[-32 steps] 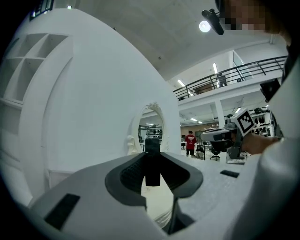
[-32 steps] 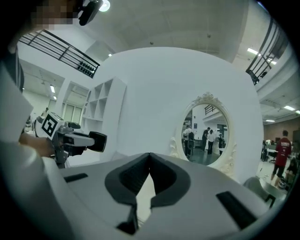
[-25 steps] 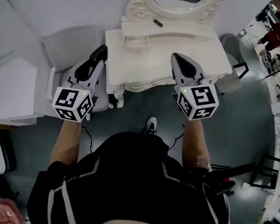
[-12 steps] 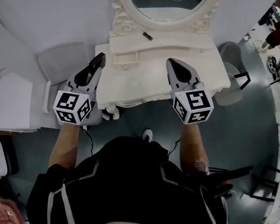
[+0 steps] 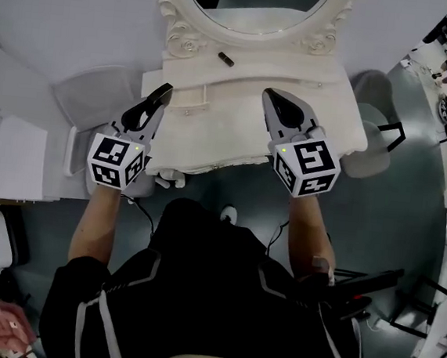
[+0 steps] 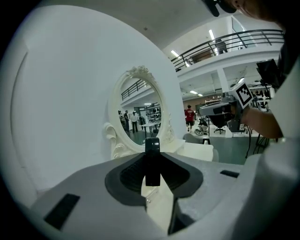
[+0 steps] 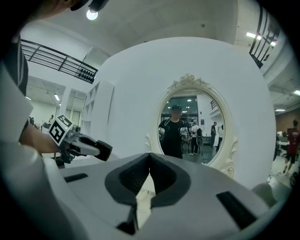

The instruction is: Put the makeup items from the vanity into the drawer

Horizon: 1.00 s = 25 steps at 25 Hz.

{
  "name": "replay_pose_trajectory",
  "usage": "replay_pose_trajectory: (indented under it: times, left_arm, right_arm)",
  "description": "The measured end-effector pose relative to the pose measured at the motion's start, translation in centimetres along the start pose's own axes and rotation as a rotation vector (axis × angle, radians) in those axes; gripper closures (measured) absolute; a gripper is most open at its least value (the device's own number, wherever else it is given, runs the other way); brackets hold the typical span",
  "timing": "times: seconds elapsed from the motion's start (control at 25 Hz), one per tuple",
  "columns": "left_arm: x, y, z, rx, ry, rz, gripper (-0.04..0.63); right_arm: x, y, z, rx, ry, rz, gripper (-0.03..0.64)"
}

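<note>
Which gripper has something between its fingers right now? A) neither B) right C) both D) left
D: a small dark stick stands clamped in the left gripper, while the right gripper has its fingers shut on nothing.

A white wall (image 5: 82, 11) curves behind an ornate white vanity (image 5: 236, 132) topped by an oval mirror (image 5: 248, 3) in a carved frame. The floor (image 5: 392, 222) is dark grey-green. A grey chair (image 5: 377, 154) stands at the vanity's right end, a grey seat (image 5: 98, 95) at its left, with a white cabinet (image 5: 9, 157) further left. Beyond lies an open hall, where a railed balcony (image 6: 234, 40) runs under strip lights (image 6: 212, 34), and 1 round lamp (image 7: 92, 14) glows overhead.
</note>
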<state>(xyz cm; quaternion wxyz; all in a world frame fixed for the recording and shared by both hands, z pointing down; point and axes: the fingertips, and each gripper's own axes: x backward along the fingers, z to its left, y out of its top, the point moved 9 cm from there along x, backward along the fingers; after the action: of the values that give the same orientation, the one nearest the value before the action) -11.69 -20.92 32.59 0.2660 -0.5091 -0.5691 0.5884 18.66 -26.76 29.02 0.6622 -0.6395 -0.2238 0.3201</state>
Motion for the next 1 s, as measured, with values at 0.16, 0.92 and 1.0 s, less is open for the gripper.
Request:
replay_pose_trajectory:
  times: [0.16, 0.92, 1.0]
  left_arm:
    - [-2.9, -0.9, 0.6, -0.021, -0.035, 0.063, 0.500]
    - [-16.2, -10.4, 7.2, -0.241, -0.375, 0.439, 0.500]
    - [-17.5, -11.3, 7.4, -0.271, -0.410, 0.473, 0.500]
  right_arm:
    - [-1.3, -1.0, -1.1, -0.024, 0.010, 0.026, 0.611]
    - [-8.8, -3.7, -2.6, -0.089, -0.094, 0.172, 0.611]
    - [-9.3, -4.2, -2.5, -0.100, -0.100, 0.184, 0.611]
